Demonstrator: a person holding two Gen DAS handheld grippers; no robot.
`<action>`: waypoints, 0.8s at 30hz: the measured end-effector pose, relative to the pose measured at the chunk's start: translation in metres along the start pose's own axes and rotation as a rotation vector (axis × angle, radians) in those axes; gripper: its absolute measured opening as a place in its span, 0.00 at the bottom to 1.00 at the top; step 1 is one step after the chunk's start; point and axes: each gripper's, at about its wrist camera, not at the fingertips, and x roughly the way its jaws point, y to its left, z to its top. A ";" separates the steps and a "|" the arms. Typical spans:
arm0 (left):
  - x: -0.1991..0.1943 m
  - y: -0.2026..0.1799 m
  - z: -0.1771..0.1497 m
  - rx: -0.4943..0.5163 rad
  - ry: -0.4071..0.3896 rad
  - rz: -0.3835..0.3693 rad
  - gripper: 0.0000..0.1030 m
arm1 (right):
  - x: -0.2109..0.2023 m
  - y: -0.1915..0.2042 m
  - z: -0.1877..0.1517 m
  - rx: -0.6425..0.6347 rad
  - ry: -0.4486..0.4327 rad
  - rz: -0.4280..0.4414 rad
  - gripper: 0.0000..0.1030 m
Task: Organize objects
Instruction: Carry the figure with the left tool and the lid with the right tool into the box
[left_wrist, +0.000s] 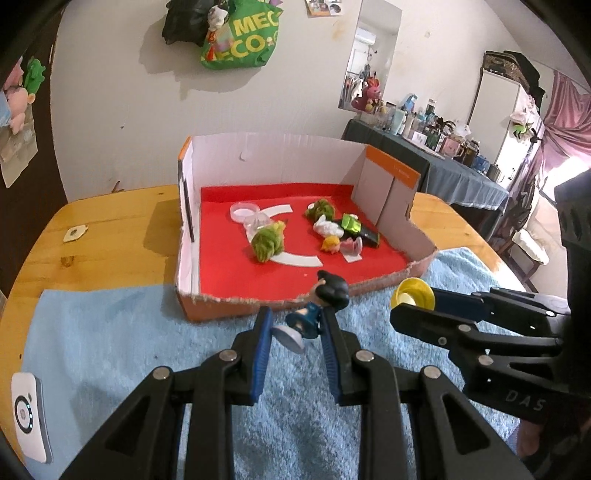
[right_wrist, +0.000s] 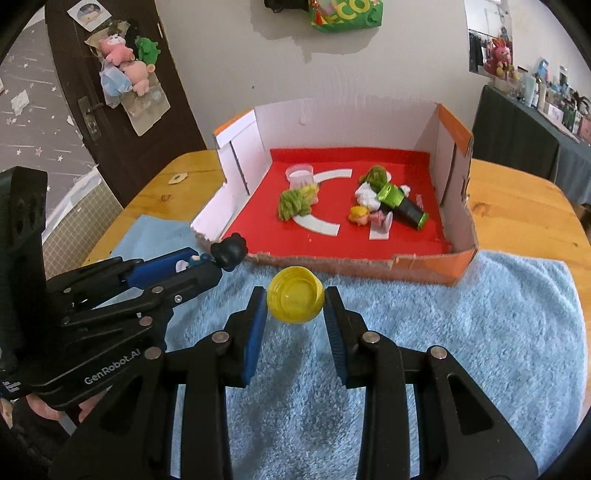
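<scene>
We find a towel (right_wrist: 461, 325) spread on the near part of the table (right_wrist: 524, 206), and behind it an open box (right_wrist: 456, 206) standing on the table, its near wall at the towel's far edge. Inside the box, on its floor, lie two woolly tufts (left_wrist: 266, 244), a small round dish (left_wrist: 242, 211) at the back left, and a cluster of small figures (left_wrist: 330, 243) with a cylinder (right_wrist: 404, 206) to the right. Above the towel, before the box, the left gripper (left_wrist: 297, 326) holds a figurine (left_wrist: 317, 310); the right gripper (right_wrist: 295, 301), to its right, holds a cap (right_wrist: 295, 297).
</scene>
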 end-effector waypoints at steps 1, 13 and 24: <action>0.001 0.000 0.003 -0.001 -0.001 0.000 0.27 | 0.000 -0.001 0.003 0.001 -0.003 0.000 0.29; 0.026 0.004 0.036 -0.004 0.009 0.001 0.27 | 0.012 -0.017 0.033 0.013 -0.006 -0.009 0.29; 0.060 0.013 0.052 -0.007 0.061 0.004 0.27 | 0.042 -0.037 0.053 0.033 0.034 -0.023 0.29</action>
